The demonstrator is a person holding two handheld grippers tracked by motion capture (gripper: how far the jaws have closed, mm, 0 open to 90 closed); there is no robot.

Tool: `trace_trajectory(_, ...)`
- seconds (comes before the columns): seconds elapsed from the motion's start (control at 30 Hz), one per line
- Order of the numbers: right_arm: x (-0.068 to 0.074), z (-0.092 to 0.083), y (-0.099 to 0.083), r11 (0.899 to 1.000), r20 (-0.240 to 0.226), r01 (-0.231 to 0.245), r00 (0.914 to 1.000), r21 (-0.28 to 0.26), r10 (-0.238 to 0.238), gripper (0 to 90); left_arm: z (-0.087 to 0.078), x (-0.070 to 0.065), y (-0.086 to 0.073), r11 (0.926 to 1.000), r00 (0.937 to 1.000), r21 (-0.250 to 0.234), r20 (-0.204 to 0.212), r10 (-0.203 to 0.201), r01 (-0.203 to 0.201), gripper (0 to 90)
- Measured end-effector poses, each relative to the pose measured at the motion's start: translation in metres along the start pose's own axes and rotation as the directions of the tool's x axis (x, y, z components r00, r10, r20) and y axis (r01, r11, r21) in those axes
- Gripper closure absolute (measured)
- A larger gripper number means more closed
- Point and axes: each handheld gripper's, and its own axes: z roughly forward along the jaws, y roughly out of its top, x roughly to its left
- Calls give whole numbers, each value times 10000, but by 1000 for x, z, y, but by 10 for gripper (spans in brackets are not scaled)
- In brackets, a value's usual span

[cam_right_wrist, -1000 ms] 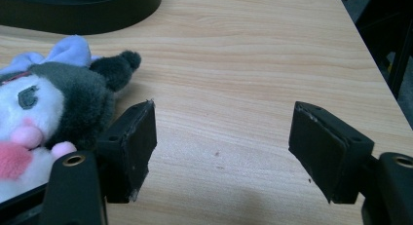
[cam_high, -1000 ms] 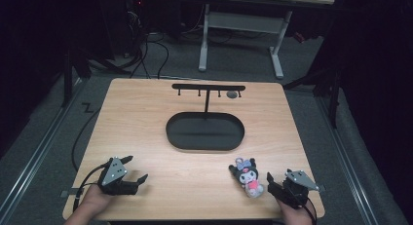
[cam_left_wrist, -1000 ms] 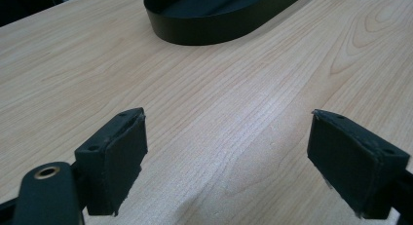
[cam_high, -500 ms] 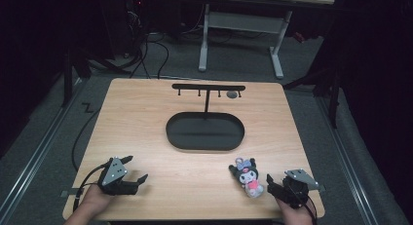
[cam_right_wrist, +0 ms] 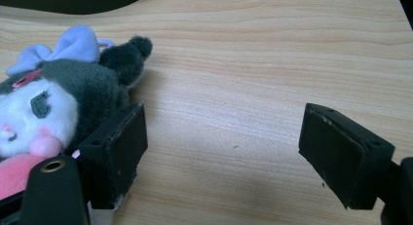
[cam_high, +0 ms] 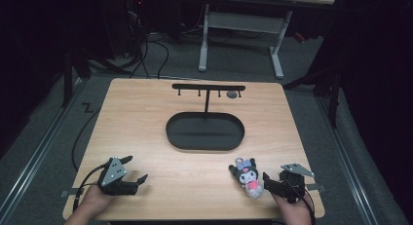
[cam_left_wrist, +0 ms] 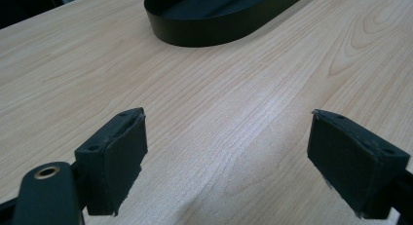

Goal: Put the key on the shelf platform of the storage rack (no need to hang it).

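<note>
A plush toy (cam_high: 249, 176) with a black hood, a lilac bow and a pink body lies on the wooden table near its front right. My right gripper (cam_high: 268, 184) rests just right of it, pointing toward it. In the right gripper view the plush (cam_right_wrist: 53, 103) lies outside the left pad (cam_right_wrist: 119, 152), touching or nearly touching it. The right gripper (cam_right_wrist: 224, 154) is open, its jaws have just been opening, and only bare wood lies between them. My left gripper (cam_high: 137, 167) sits at the front left, open over bare table (cam_left_wrist: 229, 157).
A black oval tray (cam_high: 204, 148) sits mid-table, its rim (cam_left_wrist: 204, 37) ahead in the left gripper view. Behind it stands a black T-shaped rack (cam_high: 208, 87) with small hooks and a grey item (cam_high: 232, 94) hanging at its right end. Table legs and cables are on the floor beyond.
The right gripper has shifted a little beside the plush and its jaws stand wider. The left hand and the plush have not moved.
</note>
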Motion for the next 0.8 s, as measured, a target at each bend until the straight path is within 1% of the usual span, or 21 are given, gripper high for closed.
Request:
trace_trajectory(0.1, 1, -1, 3, 9997, -35, 124, 9999, 231, -123, 183, 0, 0, 0, 10000, 10000, -19, -4, -2, 2, 155)
trace_trajectory(0.13, 1, -1, 4, 9992, 12, 280, 9996, 295, -281, 183, 0, 0, 0, 10000, 10000, -19, -9, -3, 3, 155)
trace_trajectory(0.2, 0, -3, 7, 9983, -15, 322, 9995, 485, -322, 178, 0, 0, 0, 10000, 10000, -18, -16, 0, 0, 155)
trace_trajectory(0.3, -3, -5, 10, 9972, -135, 224, 9997, 720, -214, 175, 0, 0, 0, 10000, 10000, -11, -41, -4, 4, 155)
trace_trajectory(0.4, -5, -6, 13, 9952, -164, 306, 9994, 934, -292, 175, 0, 0, 0, 10000, 10000, 0, -63, 8, -8, 155)
trace_trajectory(0.47, -3, -7, 14, 9942, -219, 331, 9993, 1024, -310, 176, 0, 0, 0, 10000, 10000, 8, -63, 6, -6, 155)
trace_trajectory(0.57, 0, -7, 16, 9924, -230, 554, 9983, 1102, -532, 188, 0, 0, 0, 10000, 10000, 7, -61, 0, 0, 155)
trace_trajectory(0.67, 4, -7, 16, 9908, -307, 658, 9976, 1184, -626, 194, 0, 0, 0, 10000, 10000, 6, -53, -3, 3, 155)
trace_trajectory(0.73, 6, -7, 17, 9876, -294, 887, 9959, 1299, -856, 200, 0, 0, 0, 10000, 10000, 3, -50, -1, 1, 155)
trace_trajectory(0.8, 7, -8, 18, 9856, -289, 943, 9954, 1406, -912, 210, 0, 0, 0, 10000, 10000, 13, -46, 0, 0, 155)
